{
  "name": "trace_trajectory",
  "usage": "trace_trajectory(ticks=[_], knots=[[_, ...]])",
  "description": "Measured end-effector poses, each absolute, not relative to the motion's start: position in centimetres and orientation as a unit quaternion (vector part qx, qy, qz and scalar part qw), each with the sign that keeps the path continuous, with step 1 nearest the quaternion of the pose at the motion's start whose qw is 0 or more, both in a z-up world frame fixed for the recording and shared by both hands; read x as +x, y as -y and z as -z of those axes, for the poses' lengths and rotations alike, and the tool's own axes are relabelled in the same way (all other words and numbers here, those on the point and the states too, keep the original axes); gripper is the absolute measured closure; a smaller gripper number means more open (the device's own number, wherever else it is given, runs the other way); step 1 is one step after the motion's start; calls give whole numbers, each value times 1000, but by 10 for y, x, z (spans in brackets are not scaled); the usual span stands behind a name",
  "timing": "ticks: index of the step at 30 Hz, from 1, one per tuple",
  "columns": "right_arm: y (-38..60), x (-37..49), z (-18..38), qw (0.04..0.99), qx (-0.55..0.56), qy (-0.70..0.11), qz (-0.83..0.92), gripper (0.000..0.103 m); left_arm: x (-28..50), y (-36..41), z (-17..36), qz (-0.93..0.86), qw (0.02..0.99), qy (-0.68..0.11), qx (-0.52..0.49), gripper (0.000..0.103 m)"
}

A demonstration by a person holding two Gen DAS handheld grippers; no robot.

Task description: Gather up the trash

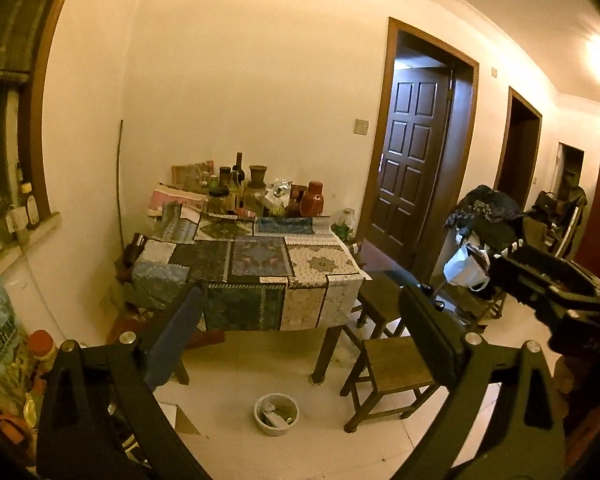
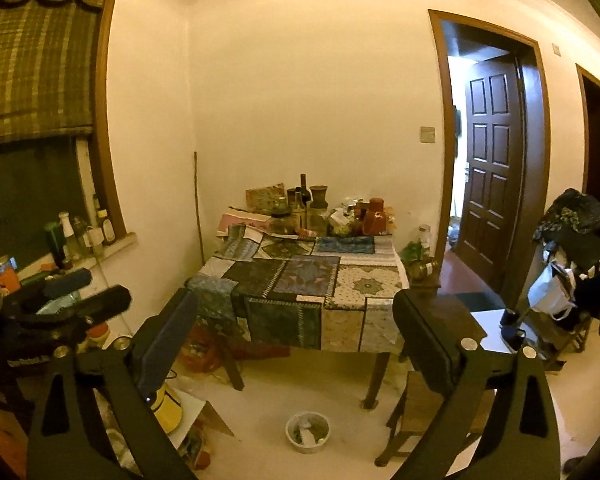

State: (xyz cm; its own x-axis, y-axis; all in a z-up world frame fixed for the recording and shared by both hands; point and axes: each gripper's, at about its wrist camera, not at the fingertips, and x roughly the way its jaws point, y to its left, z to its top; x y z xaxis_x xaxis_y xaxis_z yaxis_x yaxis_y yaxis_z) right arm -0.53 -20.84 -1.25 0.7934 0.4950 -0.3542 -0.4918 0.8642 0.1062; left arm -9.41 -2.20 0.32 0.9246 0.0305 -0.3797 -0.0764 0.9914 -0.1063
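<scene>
A small white bin (image 1: pixel 276 414) (image 2: pixel 308 432) stands on the pale floor in front of the table and holds scraps of trash. My left gripper (image 1: pixel 300 300) is raised well above the floor, facing the table, open with nothing between its fingers. My right gripper (image 2: pixel 296 300) is held the same way, open and empty. In the left wrist view the right gripper (image 1: pixel 512 264) shows at the right edge. In the right wrist view the left gripper (image 2: pixel 108 286) shows at the left edge. The table (image 1: pixel 256 256) (image 2: pixel 308 276) has a patchwork cloth, with jars and bottles crowded along its back.
Wooden stools (image 1: pixel 396 364) (image 2: pixel 420 408) stand right of the bin. A dark door (image 1: pixel 412 160) is open at the right, beside a rack piled with clothes and bags (image 2: pixel 572 264). Bottles line the window sill (image 2: pixel 76 236). Cardboard and clutter (image 2: pixel 196 412) lie on the floor at left.
</scene>
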Motion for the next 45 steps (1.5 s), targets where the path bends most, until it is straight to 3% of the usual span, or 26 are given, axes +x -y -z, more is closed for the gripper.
trace_trajectory(ticks=[45], knots=[[223, -19, 16, 941, -10, -220, -259, 5, -88, 32, 1, -20, 979, -197, -42, 3]])
